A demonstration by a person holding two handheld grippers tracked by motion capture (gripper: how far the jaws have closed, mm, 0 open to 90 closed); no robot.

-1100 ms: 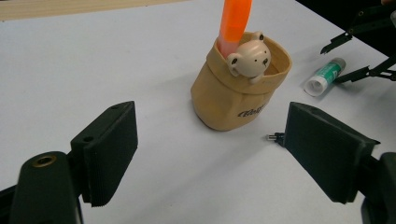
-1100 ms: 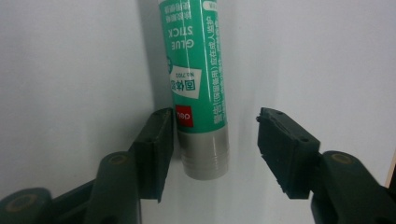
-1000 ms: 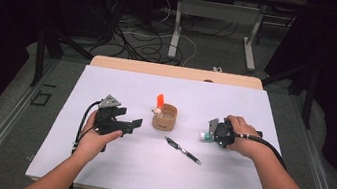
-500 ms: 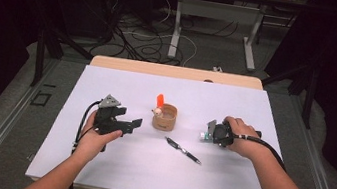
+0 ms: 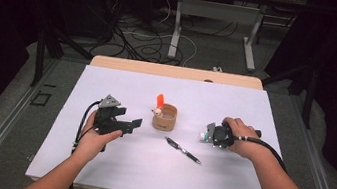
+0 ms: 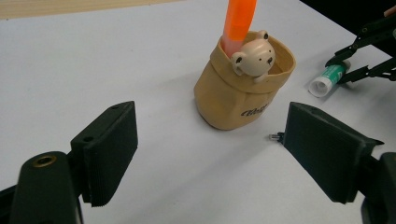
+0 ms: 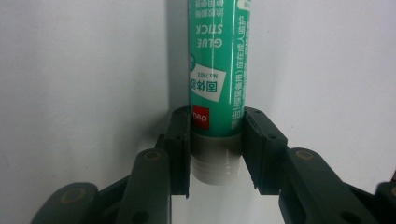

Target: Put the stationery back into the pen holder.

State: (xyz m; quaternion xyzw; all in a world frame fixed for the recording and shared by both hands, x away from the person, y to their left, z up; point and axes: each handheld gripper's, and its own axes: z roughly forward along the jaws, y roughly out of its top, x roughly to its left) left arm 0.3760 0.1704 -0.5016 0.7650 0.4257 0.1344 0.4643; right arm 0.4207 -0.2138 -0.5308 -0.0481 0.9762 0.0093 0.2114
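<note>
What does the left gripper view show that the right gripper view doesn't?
Only the left gripper view: the tan pouch with its bear face, the orange marker standing in it, and the left gripper with its jaws wide apart. Only the right gripper view: the label on the glue stick, read up close, and how the right gripper, whose jaws have just been closing, clamps it. Both: the glue stick, the right gripper and the white table.

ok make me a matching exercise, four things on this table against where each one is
Things:
1. glue stick
2. orange marker
3. pen
4. left gripper

Places or states:
A. lying bare on the sheet
B. between the right gripper's fingers
C. open, aimed at the cup
D. standing in the cup

Pairs: 1-B, 2-D, 3-A, 4-C
</note>
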